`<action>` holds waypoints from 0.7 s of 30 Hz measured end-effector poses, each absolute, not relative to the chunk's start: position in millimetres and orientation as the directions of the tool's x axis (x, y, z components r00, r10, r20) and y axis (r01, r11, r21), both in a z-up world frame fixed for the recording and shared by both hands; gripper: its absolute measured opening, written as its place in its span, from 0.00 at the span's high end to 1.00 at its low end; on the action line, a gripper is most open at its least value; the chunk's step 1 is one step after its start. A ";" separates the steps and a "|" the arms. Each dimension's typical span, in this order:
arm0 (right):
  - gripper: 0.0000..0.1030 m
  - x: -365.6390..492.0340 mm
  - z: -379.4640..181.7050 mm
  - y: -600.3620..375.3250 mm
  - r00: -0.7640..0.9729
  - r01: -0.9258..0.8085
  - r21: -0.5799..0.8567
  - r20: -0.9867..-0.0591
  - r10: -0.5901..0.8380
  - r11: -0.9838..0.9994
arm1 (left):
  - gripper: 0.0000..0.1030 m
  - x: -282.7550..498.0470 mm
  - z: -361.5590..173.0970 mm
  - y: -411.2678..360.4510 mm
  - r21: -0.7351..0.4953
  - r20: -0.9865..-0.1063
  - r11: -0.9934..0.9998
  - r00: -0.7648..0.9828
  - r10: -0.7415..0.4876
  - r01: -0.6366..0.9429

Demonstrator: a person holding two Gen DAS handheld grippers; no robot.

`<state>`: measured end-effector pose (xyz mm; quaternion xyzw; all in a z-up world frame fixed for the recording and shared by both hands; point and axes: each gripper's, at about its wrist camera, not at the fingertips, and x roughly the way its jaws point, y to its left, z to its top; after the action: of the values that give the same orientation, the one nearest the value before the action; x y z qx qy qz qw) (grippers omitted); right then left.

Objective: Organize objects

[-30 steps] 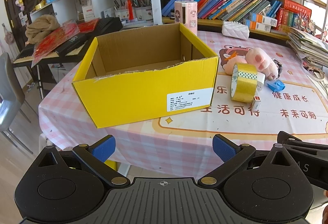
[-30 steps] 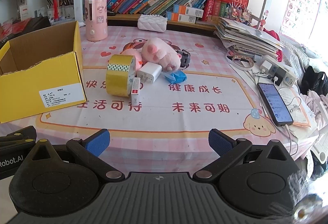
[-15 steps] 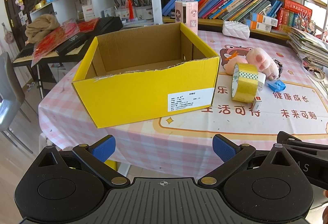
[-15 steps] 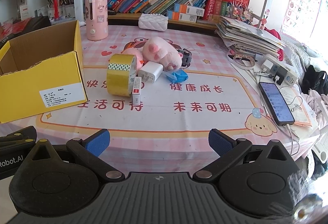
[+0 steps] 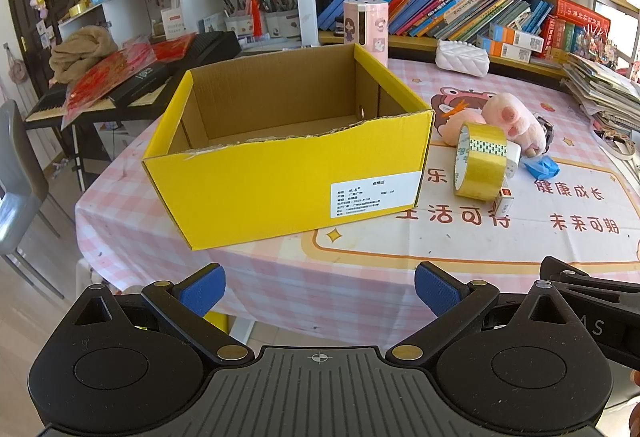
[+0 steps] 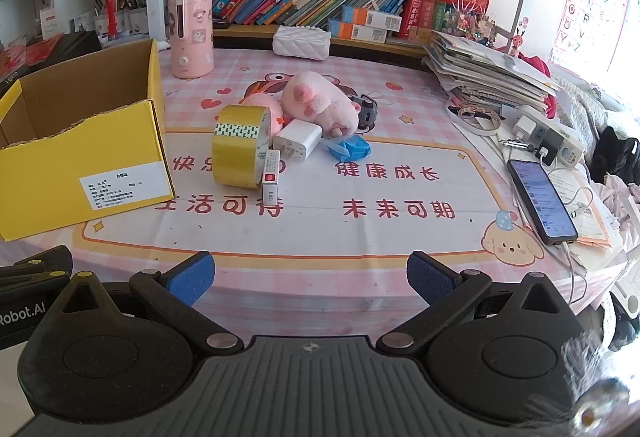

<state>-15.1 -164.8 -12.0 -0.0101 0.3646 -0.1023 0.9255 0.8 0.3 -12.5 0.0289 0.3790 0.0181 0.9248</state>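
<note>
Both grippers' jaws wide, empty; left gripper [image 6: 28, 277] marked "Robot.AI"; yellow box [image 5: 288, 173] labelled.

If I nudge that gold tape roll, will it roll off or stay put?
The tape roll stands on its curved edge, so it would probably roll when pushed. The small red-and-white box beside it may block one side. Its glossy surface looks somewhat slippery to pinch.

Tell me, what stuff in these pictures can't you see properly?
- Floor of the yellow box: in the left wrist view its front wall hides most of it.
- Small grey thing: in the right wrist view the pink plush toy covers part of it; I cannot tell what it is.
- Label on the box: print too small to read.
- Bottom right corner of the right wrist view: blurred.
</note>
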 end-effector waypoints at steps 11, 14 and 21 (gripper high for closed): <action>0.00 -12.1 -14.9 -159.7 0.710 0.181 -0.087 -0.678 -0.191 0.980 | 0.01 1.2 -11.3 0.3 0.067 -0.701 0.998 0.711 0.056 -0.013; 0.00 -12.1 -14.9 -159.6 0.710 0.181 -0.086 -0.678 -0.191 0.980 | 0.01 1.2 -11.3 0.4 0.067 -0.701 0.998 0.711 0.056 -0.013; 0.00 -12.3 -15.3 -158.9 0.709 0.181 -0.085 -0.679 -0.190 0.980 | 0.01 1.3 -12.2 0.5 0.067 -0.702 0.998 0.710 0.057 -0.014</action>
<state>-12.3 -158.9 -15.3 -0.0062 0.3682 -0.1003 0.9243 1.3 0.5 -12.2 0.0283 0.3803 0.0191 0.9242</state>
